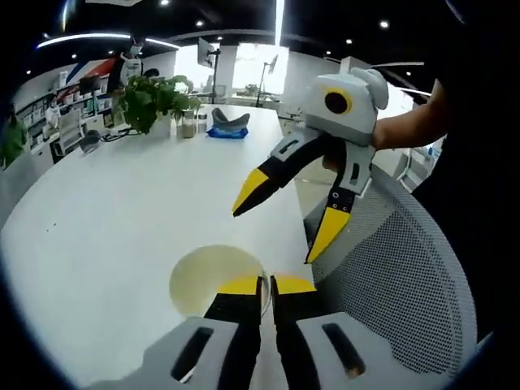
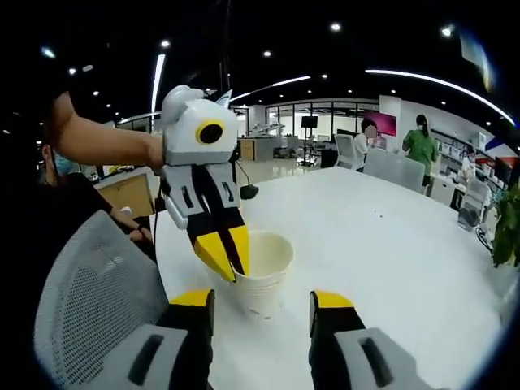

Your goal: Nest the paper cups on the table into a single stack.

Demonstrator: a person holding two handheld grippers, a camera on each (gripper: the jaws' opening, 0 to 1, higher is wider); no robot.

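holding cup: left gripper (image 2: pixel 221 258) pinched the rim of the paper cup (image 2: pixel 262 284), upright on the table (image 2: pixel 390 244).
right gripper (image 2: pixel 262 313): jaws spread, empty, cup dead ahead between them, nearer than any other.

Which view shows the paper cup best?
The right gripper view: the paper cup stands upright, wall and open mouth visible, its rim pinched by the left gripper. The left gripper view shows just its mouth from above.
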